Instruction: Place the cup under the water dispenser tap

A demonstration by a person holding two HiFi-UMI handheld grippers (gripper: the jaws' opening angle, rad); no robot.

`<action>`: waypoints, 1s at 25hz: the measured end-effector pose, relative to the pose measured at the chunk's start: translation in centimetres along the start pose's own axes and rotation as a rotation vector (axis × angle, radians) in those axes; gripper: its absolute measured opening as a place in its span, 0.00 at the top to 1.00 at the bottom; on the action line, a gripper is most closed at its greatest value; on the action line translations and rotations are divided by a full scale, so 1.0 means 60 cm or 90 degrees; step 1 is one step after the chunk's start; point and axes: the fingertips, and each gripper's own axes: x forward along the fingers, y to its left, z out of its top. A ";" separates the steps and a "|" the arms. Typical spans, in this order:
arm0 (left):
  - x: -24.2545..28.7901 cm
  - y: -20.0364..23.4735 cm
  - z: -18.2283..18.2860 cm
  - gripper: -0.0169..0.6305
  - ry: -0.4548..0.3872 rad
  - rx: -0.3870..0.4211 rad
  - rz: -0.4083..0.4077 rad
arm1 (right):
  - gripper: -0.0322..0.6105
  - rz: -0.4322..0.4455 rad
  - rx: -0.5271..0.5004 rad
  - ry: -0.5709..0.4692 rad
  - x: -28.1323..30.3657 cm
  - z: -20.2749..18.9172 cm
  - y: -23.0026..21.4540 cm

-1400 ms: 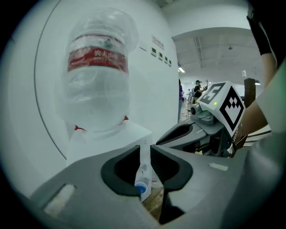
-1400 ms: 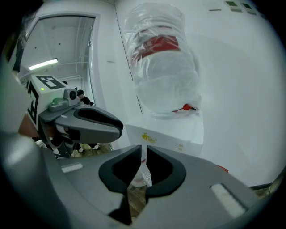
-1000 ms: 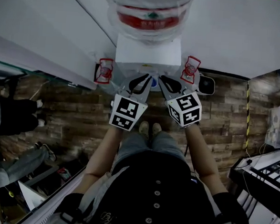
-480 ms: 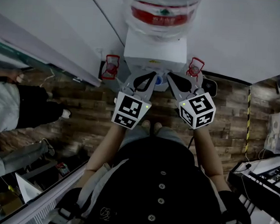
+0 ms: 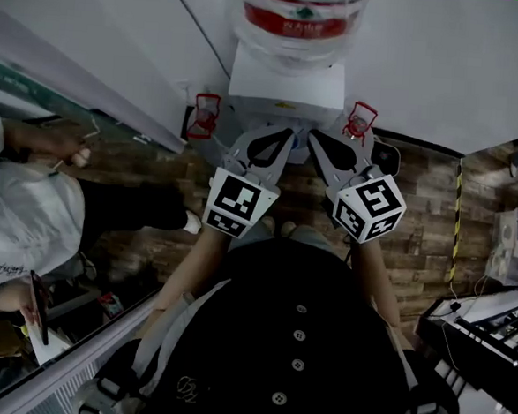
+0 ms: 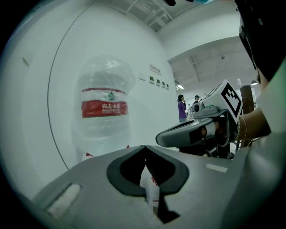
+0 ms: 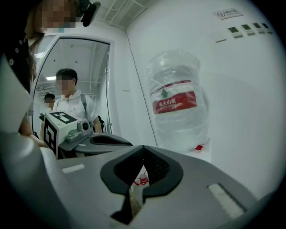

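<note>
The white water dispenser (image 5: 285,88) stands against the wall at the top of the head view, with a clear bottle (image 5: 295,14) with a red label on it. The bottle also shows in the left gripper view (image 6: 103,107) and the right gripper view (image 7: 176,100). My left gripper (image 5: 286,135) and right gripper (image 5: 315,136) are side by side just in front of the dispenser, both shut with their tips touching. No cup shows plainly. A white sliver with red print (image 6: 153,185) appears behind the left pads; I cannot tell what it is.
Small red fittings hang on the dispenser's left side (image 5: 203,116) and right side (image 5: 361,120). A person in white (image 5: 19,220) stands at the left by a glass partition. A desk with equipment (image 5: 489,328) is at the right. The floor is wood plank (image 5: 418,213).
Both grippers have risen and come closer to the dispenser's front. The person in white has stepped further into view at the left.
</note>
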 end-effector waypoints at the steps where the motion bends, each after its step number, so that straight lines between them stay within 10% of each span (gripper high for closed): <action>1: 0.001 -0.003 0.001 0.97 -0.004 -0.006 -0.005 | 0.95 0.001 -0.001 -0.003 -0.002 0.001 0.001; 25: -0.003 -0.016 -0.036 0.97 0.017 -0.084 -0.030 | 0.95 0.005 0.003 0.045 -0.021 -0.051 0.011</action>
